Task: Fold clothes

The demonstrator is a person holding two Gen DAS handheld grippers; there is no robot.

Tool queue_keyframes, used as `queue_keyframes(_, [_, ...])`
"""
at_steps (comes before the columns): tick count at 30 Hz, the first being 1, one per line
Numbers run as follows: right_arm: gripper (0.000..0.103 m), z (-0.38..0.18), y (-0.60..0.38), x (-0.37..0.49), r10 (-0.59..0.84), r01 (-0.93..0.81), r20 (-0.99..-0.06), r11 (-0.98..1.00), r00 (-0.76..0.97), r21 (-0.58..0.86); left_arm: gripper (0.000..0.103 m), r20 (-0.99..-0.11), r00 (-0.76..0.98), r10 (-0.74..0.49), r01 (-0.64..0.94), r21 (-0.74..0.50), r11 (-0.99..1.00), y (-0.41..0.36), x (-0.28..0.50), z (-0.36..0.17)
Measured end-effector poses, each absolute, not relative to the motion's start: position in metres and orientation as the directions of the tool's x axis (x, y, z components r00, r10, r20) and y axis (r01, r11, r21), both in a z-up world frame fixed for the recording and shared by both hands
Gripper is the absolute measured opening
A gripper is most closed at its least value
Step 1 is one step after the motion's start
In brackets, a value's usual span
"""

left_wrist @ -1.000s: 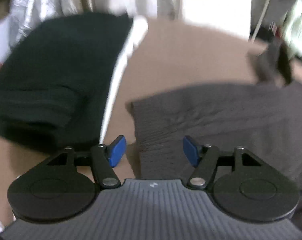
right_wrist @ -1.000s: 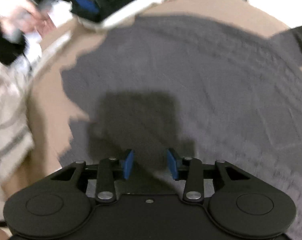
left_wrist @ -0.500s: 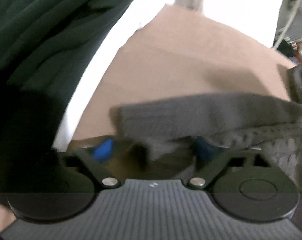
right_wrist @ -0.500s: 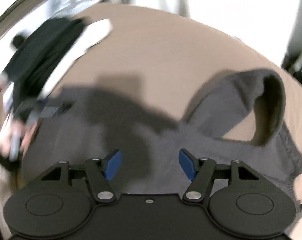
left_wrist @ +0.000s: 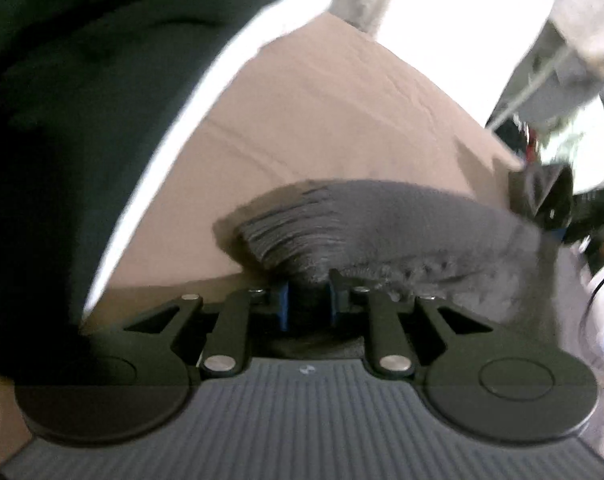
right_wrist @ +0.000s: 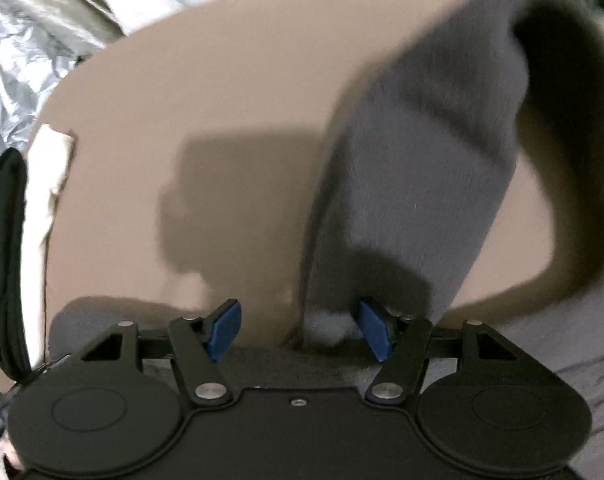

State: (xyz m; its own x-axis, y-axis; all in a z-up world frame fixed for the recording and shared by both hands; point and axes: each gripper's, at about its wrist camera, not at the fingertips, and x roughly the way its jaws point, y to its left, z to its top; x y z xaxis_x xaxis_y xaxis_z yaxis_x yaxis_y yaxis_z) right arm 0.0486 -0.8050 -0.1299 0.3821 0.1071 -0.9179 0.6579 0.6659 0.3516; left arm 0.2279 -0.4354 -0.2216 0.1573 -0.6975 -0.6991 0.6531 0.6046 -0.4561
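Note:
A grey knit sweater (left_wrist: 402, 216) lies spread on a tan surface (left_wrist: 322, 112). My left gripper (left_wrist: 306, 306) is down at the sweater's ribbed corner. Its blue pads are close together and still closing, with a bunch of the grey fabric pinched between them. In the right wrist view the sweater's sleeve (right_wrist: 414, 168) runs away from me and curls round at its dark cuff (right_wrist: 574, 120). My right gripper (right_wrist: 299, 328) hovers over the sleeve's base. Its jaws are wide and still opening, and the sleeve's edge lies between them without being pressed.
A pile of folded dark green clothes (left_wrist: 81, 100) on a white layer (left_wrist: 189, 92) fills the left side; it also shows as the dark pile (right_wrist: 1, 260). Crinkled silver sheeting (right_wrist: 13, 60) lies beyond the surface. Blurred clutter and cables (left_wrist: 542, 92) sit at the far right.
My left gripper has come down onto the sweater's corner and closed from wide open onto the fabric. My right gripper has swept across the sweater to the sleeve and its jaws have widened.

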Motion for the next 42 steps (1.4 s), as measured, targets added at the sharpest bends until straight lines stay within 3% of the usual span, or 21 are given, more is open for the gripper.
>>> queue_keyframes(4, [0.078,-0.140,-0.786,0.050,0.061,0.651,-0.926,0.694,0.372,0.307,0.020,-0.688,0.166,-0.706,0.675,-0.443,0.590,-0.439,0.227,-0.221])
queue_keyframes(5, [0.067,-0.138,-0.781,0.051,0.037,0.646,-0.930,0.710,0.365,0.281,0.012,-0.676,0.155,-0.720,0.663,-0.469,0.583,-0.438,0.230,-0.218])
queue_keyframes(6, [0.053,-0.135,-0.775,0.051,-0.001,0.639,-0.932,0.728,0.363,0.248,0.011,-0.648,0.150,-0.747,0.643,-0.510,0.571,-0.432,0.231,-0.211])
queue_keyframes(7, [0.022,-0.131,-0.770,0.050,-0.049,0.631,-0.930,0.747,0.365,0.209,0.011,-0.618,0.146,-0.773,0.622,-0.550,0.557,-0.427,0.233,-0.204])
queue_keyframes(8, [0.020,-0.127,-0.767,0.047,-0.079,0.630,-0.924,0.753,0.374,0.190,0.011,-0.586,0.144,-0.797,0.601,-0.589,0.541,-0.422,0.234,-0.197])
queue_keyframes(9, [0.019,-0.121,-0.766,0.041,-0.086,0.638,-0.907,0.738,0.413,0.221,0.011,-0.556,0.156,-0.817,0.597,-0.605,0.526,-0.417,0.233,-0.187])
queue_keyframes(13, [0.017,-0.091,-0.768,0.006,-0.097,0.624,-0.765,0.648,0.636,0.437,0.011,-0.464,0.331,-0.821,0.719,-0.439,0.538,-0.398,0.206,-0.137])
queue_keyframes(15, [0.017,-0.071,-0.765,-0.003,-0.101,0.586,-0.693,0.629,0.714,0.512,0.012,-0.442,0.357,-0.823,0.704,-0.451,0.548,-0.388,0.201,-0.131])
queue_keyframes(18, [0.017,-0.037,-0.762,-0.006,-0.113,0.495,-0.555,0.619,0.824,0.610,0.017,-0.490,0.351,-0.798,0.662,-0.473,0.582,-0.392,0.206,-0.145])
queue_keyframes(21, [0.017,-0.015,-0.769,-0.005,-0.135,0.381,-0.376,0.574,0.917,0.724,0.017,-0.565,0.365,-0.740,0.673,-0.388,0.629,-0.412,0.204,-0.169])
queue_keyframes(24, [0.017,-0.022,-0.772,-0.009,-0.141,0.237,-0.192,0.473,0.971,0.849,0.017,-0.593,0.381,-0.709,0.682,-0.336,0.649,-0.431,0.206,-0.179])
queue_keyframes(26, [0.017,-0.038,-0.767,-0.012,-0.156,0.156,-0.105,0.369,0.982,0.916,0.019,-0.562,0.435,-0.704,0.691,-0.293,0.661,-0.434,0.209,-0.175])
queue_keyframes(29, [0.023,-0.081,-0.737,-0.012,-0.142,0.091,-0.069,0.149,0.987,0.985,0.025,-0.525,0.511,-0.680,0.658,-0.270,0.703,-0.421,0.223,-0.167])
queue_keyframes(30, [0.027,-0.093,-0.722,-0.009,-0.106,0.120,-0.108,0.116,0.988,0.986,0.025,-0.513,0.512,-0.689,0.641,-0.305,0.704,-0.413,0.228,-0.166])
queue_keyframes(31, [0.043,-0.105,-0.706,-0.002,-0.008,0.180,-0.180,0.118,0.984,0.977,0.025,-0.502,0.493,-0.711,0.631,-0.355,0.689,-0.403,0.234,-0.165])
queue_keyframes(32, [0.051,-0.118,-0.689,0.005,0.089,0.239,-0.251,0.127,0.964,0.963,0.025,-0.491,0.474,-0.731,0.622,-0.401,0.672,-0.398,0.240,-0.164])
queue_keyframes(35, [0.050,-0.150,-0.643,0.018,0.328,0.356,-0.416,0.229,0.848,0.906,0.032,-0.481,0.429,-0.764,0.622,-0.456,0.636,-0.403,0.243,-0.164])
queue_keyframes(38, [0.050,-0.154,-0.634,0.006,0.365,0.379,-0.481,0.317,0.797,0.869,0.045,-0.499,0.430,-0.752,0.659,-0.397,0.639,-0.414,0.232,-0.164])
queue_keyframes(40, [0.052,-0.139,-0.648,-0.015,0.299,0.385,-0.505,0.379,0.810,0.842,0.050,-0.511,0.400,-0.761,0.669,-0.404,0.624,-0.425,0.225,-0.166])
queue_keyframes(42, [0.061,-0.118,-0.668,-0.039,0.220,0.380,-0.516,0.457,0.828,0.804,0.051,-0.513,0.344,-0.786,0.671,-0.451,0.588,-0.429,0.217,-0.170])
